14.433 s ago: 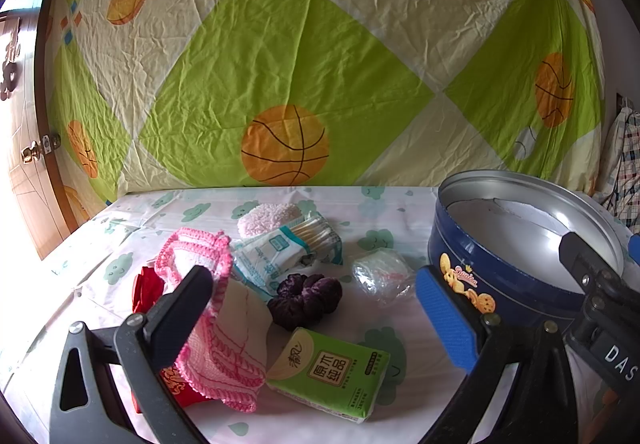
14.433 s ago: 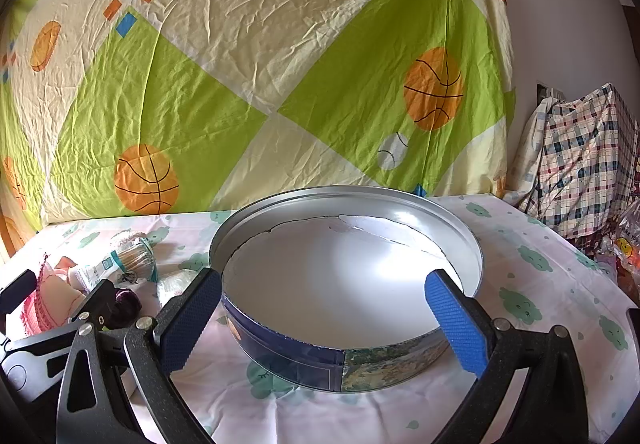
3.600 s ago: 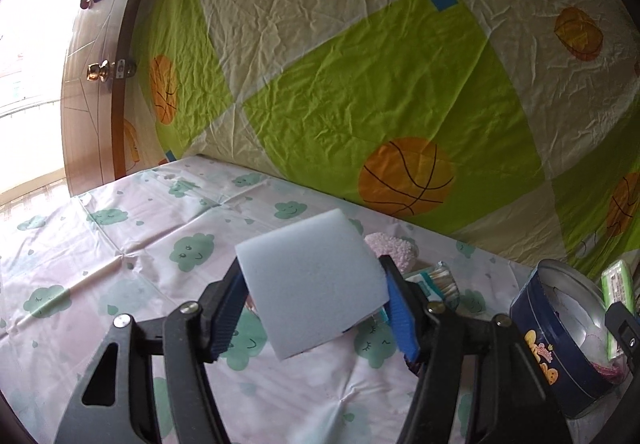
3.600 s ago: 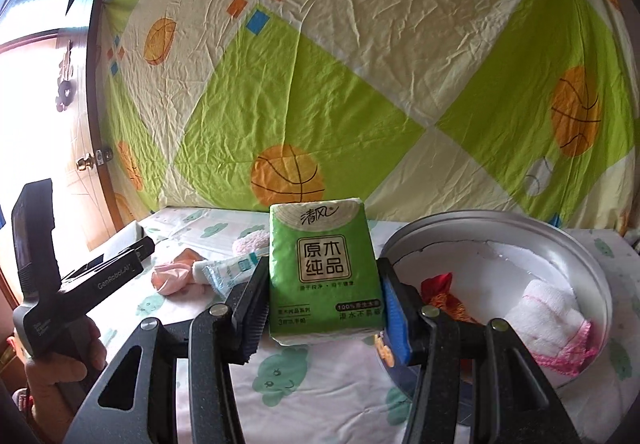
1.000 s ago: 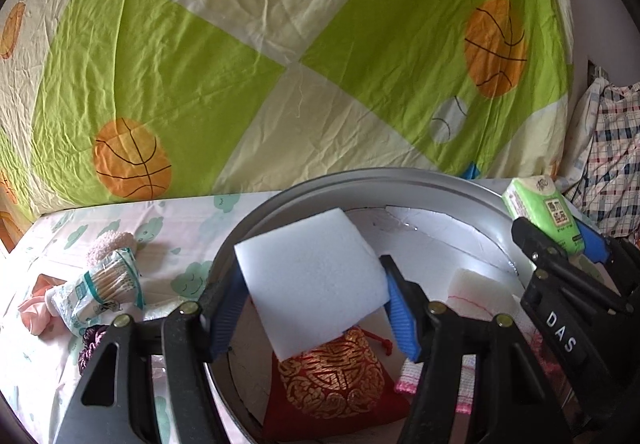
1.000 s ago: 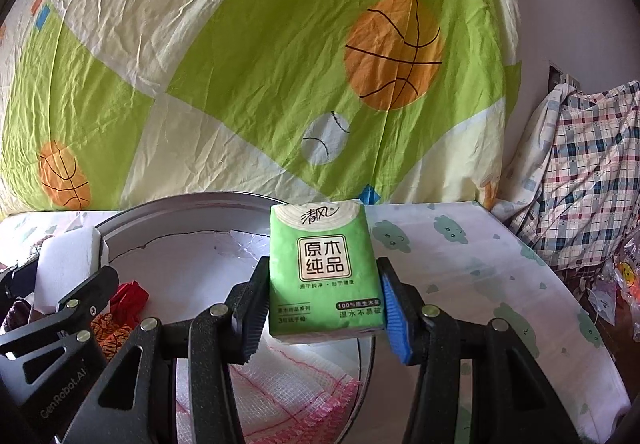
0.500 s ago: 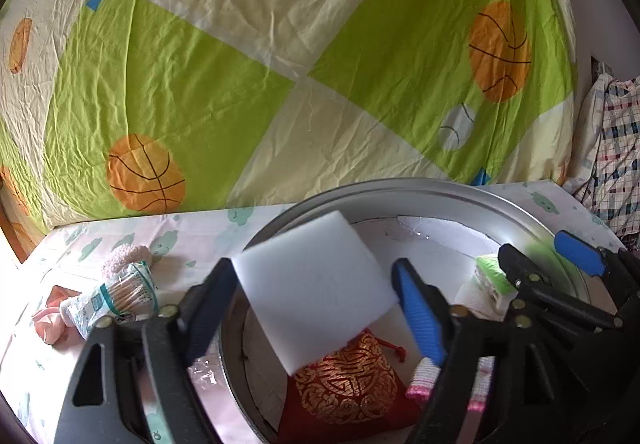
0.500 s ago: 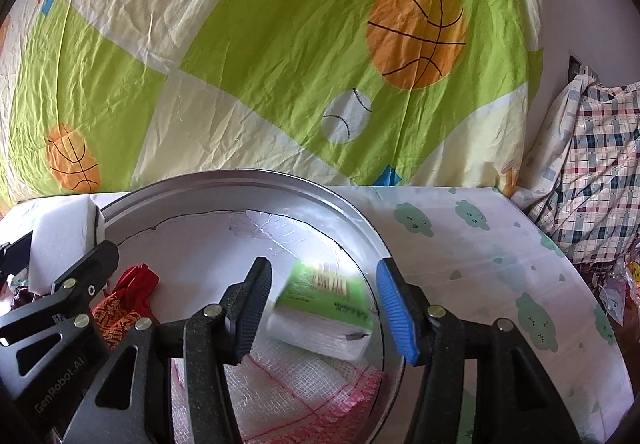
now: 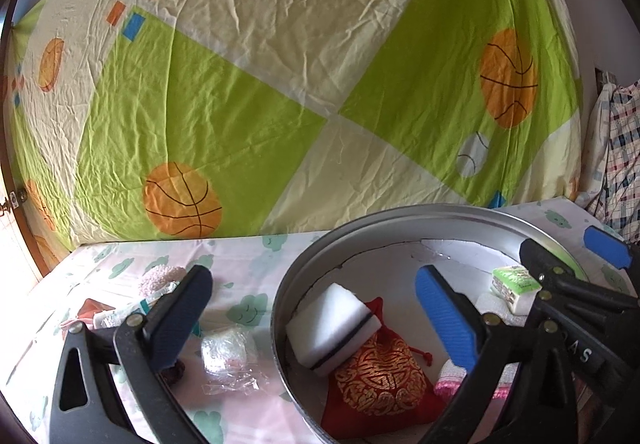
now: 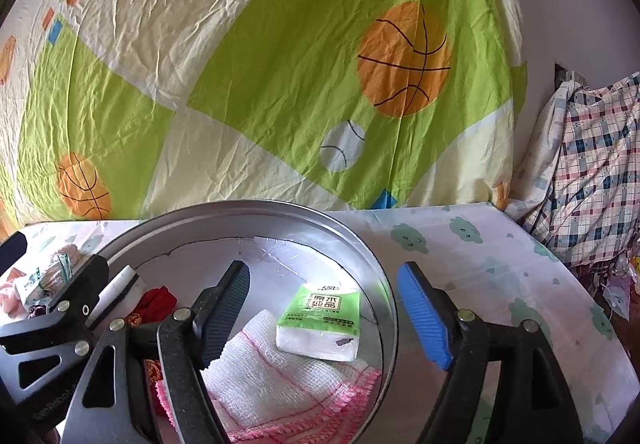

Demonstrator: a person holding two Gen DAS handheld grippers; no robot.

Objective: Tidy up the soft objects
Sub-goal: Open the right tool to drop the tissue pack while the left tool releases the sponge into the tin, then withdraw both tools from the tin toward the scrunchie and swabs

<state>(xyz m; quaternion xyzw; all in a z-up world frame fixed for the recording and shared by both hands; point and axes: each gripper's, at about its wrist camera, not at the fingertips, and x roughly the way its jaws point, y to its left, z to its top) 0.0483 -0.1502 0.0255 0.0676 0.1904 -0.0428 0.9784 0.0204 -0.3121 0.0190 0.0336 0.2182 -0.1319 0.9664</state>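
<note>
A round metal tin point(image 9: 400, 216) with a white liner stands on the cloud-print sheet. A white sponge point(image 9: 332, 324) lies inside it, tilted against the left wall and resting on a red and gold pouch point(image 9: 376, 376). Above them my left gripper point(image 9: 316, 320) is opening wide and no pad touches the sponge. The green tissue pack point(image 10: 320, 320) rests flat on a white cloth with pink edging point(image 10: 280, 376) in the tin's right half. My right gripper point(image 10: 324, 312) hovers over it with its jaws opening and clear of the pack.
Left of the tin lie a clear-wrapped bundle point(image 9: 228, 356), a dark scrunchie point(image 9: 176, 368), a pack of cotton swabs point(image 10: 44, 276) and a pink fluffy item point(image 9: 160, 276). A basketball-print sheet point(image 9: 280, 84) hangs behind. Plaid fabric point(image 10: 592, 164) is piled at the far right.
Both grippers opened. The sponge dropped from my left jaws into the tin onto the red pouch. The tissue pack fell from my right jaws onto the cloth in the tin.
</note>
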